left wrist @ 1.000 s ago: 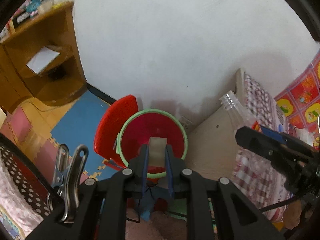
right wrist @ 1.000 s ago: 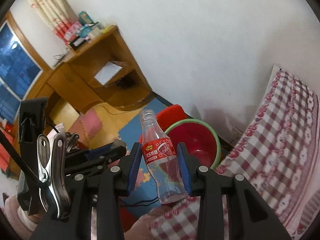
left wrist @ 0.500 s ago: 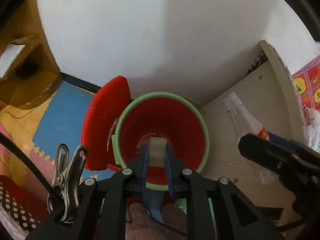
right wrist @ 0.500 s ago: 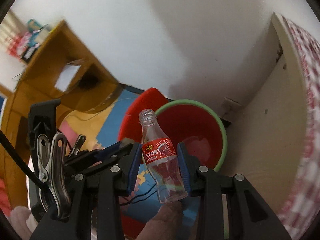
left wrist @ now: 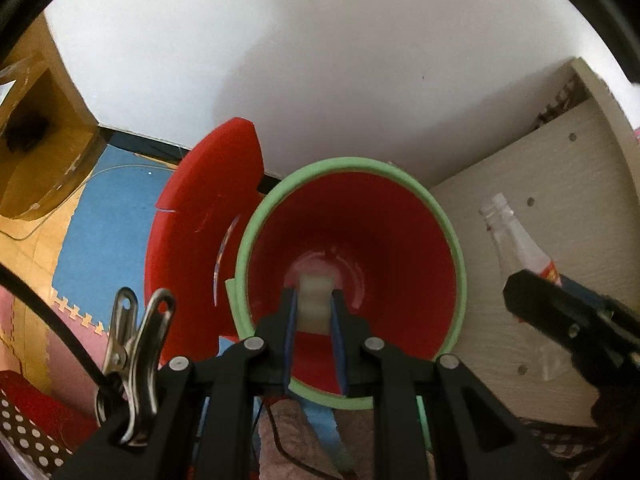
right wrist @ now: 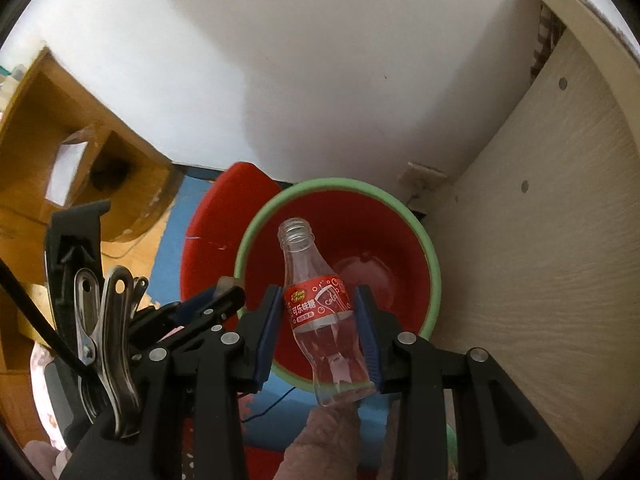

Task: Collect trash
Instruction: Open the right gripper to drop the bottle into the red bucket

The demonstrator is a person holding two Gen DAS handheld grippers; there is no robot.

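While above the bin, bottle pinched upright between right gripper pads.

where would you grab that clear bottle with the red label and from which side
Grip the bottle at its red label band, one of the fingers on each side, as the right gripper does now. The body is narrow there, and widens toward the base. Coming from the base end leaves the open neck free, pointing into the bin.

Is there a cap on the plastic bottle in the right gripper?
No, the plastic bottle held in the right gripper has a bare, open threaded neck with no cap.
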